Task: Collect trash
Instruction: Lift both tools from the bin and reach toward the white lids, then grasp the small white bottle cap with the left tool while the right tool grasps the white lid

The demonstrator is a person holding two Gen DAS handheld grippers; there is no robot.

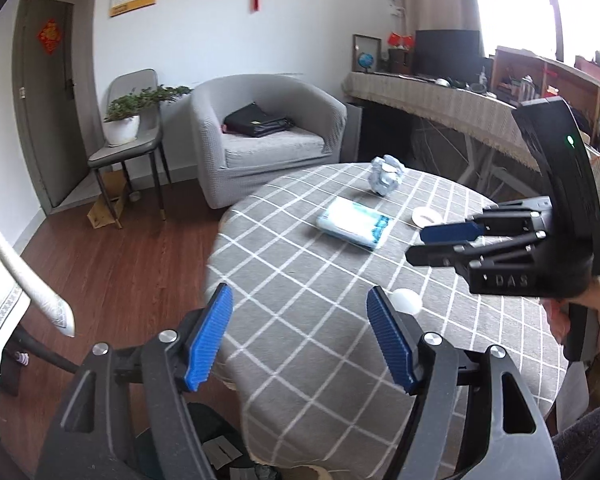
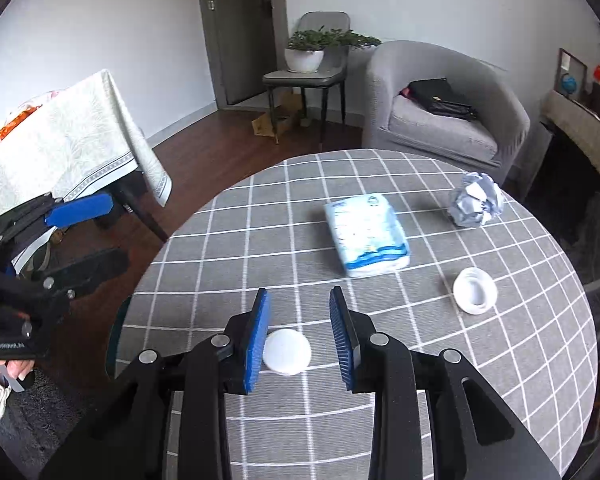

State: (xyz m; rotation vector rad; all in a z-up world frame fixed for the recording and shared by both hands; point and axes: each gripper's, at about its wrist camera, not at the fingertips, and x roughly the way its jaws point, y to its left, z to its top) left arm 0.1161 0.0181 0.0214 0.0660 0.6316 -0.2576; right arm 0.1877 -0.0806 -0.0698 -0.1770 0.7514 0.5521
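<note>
A round table with a grey checked cloth [image 1: 284,248] [image 2: 236,240] carries a crumpled paper ball [image 1: 386,176] [image 2: 476,200], a blue-white tissue pack [image 1: 356,224] [image 2: 366,234], a white ring-shaped piece [image 1: 425,216] [image 2: 475,291] and a flat white disc [image 1: 409,300] [image 2: 287,352]. My left gripper [image 1: 299,294] [image 2: 118,230] hangs open over the table's near left edge, nothing between its blue pads. My right gripper [image 2: 299,294] [image 1: 417,245] hovers above the disc with a narrow gap; the disc lies on the cloth beneath, not gripped.
A grey armchair [image 1: 260,136] [image 2: 440,112] with a black bag stands behind the table. A chair bearing a potted plant [image 1: 122,120] [image 2: 306,54] is by the door. A cloth-covered table [image 2: 68,140] is at left. A dark container with paper scraps [image 1: 216,446] sits under the near edge.
</note>
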